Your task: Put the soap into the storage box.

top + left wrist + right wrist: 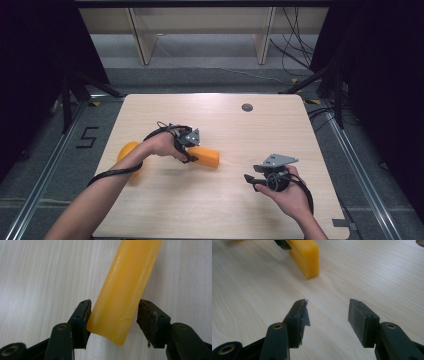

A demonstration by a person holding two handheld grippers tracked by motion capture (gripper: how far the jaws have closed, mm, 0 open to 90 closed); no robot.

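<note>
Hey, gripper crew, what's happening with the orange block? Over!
Left gripper straddles orange block, one jaw touching, other just off. Right gripper open, empty, above table. Nothing between them.

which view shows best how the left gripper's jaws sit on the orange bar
The left gripper view: the orange bar runs between the jaws, left one touching, right one slightly off. In the high view the hand covers the bar's middle. The right gripper view shows its blunt end.
</note>
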